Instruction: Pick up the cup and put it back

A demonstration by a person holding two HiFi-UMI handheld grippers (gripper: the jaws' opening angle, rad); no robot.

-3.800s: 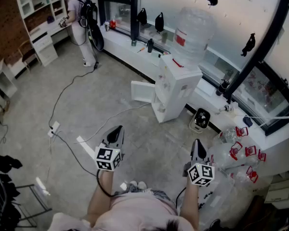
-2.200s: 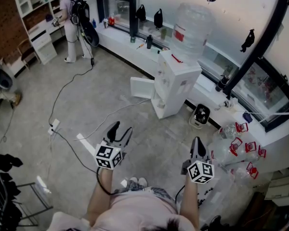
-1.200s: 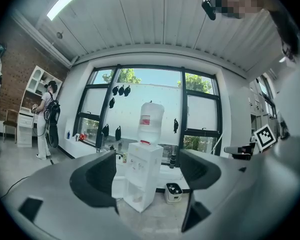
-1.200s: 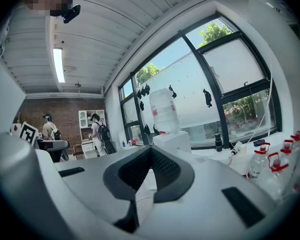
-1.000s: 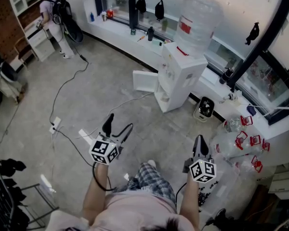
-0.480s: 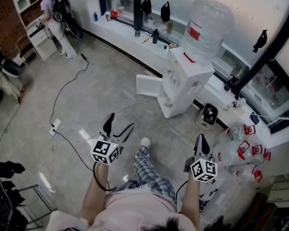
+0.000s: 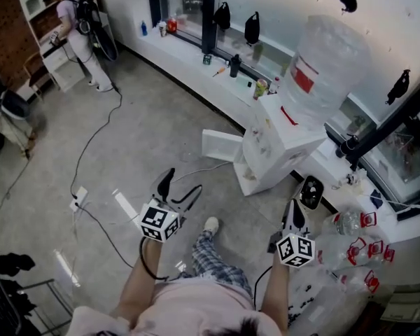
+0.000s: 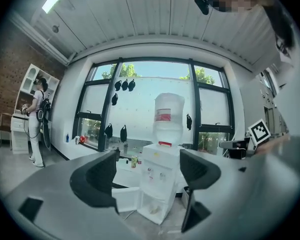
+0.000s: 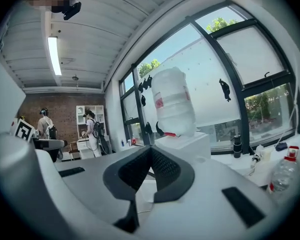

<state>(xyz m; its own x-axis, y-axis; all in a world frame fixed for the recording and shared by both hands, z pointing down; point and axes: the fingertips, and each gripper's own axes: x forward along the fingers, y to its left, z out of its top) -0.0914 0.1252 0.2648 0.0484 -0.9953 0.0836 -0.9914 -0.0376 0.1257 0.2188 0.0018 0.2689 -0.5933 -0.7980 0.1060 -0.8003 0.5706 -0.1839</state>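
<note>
I cannot make out a cup for certain in any view. The white water dispenser [image 7: 276, 149] carries a big clear bottle [image 7: 325, 68], and its lower door [image 7: 220, 145] hangs open. In the left gripper view a small pale thing [image 8: 153, 209] lies in the dispenser's [image 8: 157, 179] open lower compartment; what it is I cannot tell. My left gripper [image 7: 180, 185] [image 8: 147, 176] is open and empty, held over the floor short of the dispenser. My right gripper [image 7: 292, 208] [image 9: 150, 171] is shut with nothing between its jaws.
A low white sill [image 7: 196, 47] under the windows holds small bottles and a can [image 7: 261, 88]. Empty red-capped bottles [image 7: 353, 247] pile up at the right, near a small black fan [image 7: 310, 191]. Cables [image 7: 91, 152] and a power strip [image 7: 77, 199] cross the floor. A person with a backpack [image 7: 73, 12] stands far left.
The left gripper's jaws, shut at first, have opened and stayed open. I have stepped forward, so the dispenser sits closer and larger. The right gripper stays shut.
</note>
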